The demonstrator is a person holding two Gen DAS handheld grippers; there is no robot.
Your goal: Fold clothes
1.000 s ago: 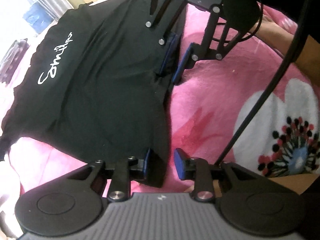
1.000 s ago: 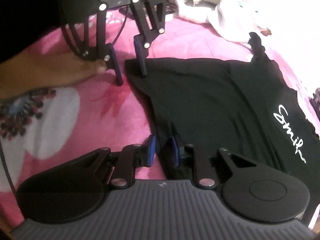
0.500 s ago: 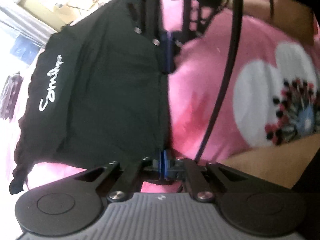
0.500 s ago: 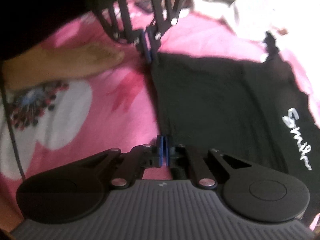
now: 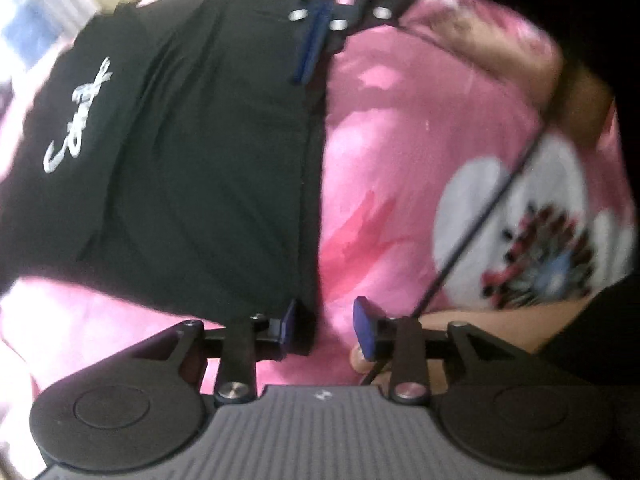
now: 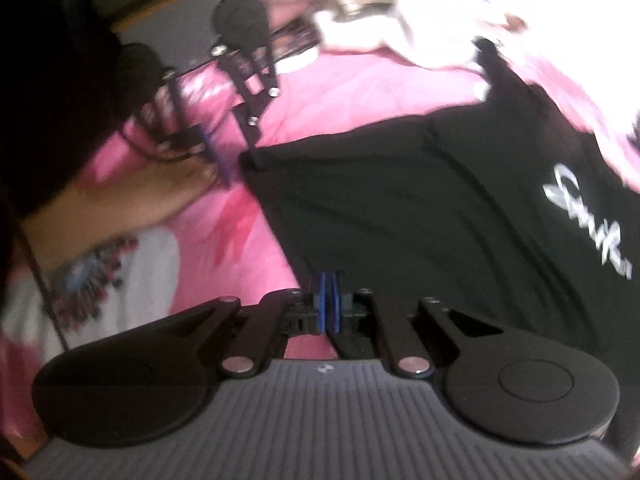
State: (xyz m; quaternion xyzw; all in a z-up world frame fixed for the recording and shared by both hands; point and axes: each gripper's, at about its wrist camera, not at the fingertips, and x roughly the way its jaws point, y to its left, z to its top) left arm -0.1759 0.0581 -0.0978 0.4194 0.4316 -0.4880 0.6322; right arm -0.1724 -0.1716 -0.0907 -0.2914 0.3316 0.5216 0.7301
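A black t-shirt [image 5: 200, 160] [image 6: 440, 220] with white script lettering lies flat on a pink floral blanket [image 5: 400, 152]. My left gripper [image 5: 326, 328] is open at one corner of the shirt's hem, and the black cloth rests against its left finger [image 5: 290, 326]. My right gripper [image 6: 329, 304] is shut on the hem at the other corner. In the left wrist view, the right gripper [image 5: 310, 44] shows at the far end of the same straight hem. The right wrist view shows the left gripper [image 6: 236, 156] at the shirt's far corner. Both views are blurred.
A person's hand [image 5: 480, 328] holds the left gripper, and a forearm [image 6: 120, 208] lies over the blanket [image 6: 340, 92]. A thin black cable [image 5: 480, 220] crosses the blanket's white flower. Pale clothes [image 6: 400, 28] are heaped beyond the shirt.
Both grippers were open a second ago and shut on the hem half a second ago. The left has since opened again; the right stays shut. The hem now runs straight.
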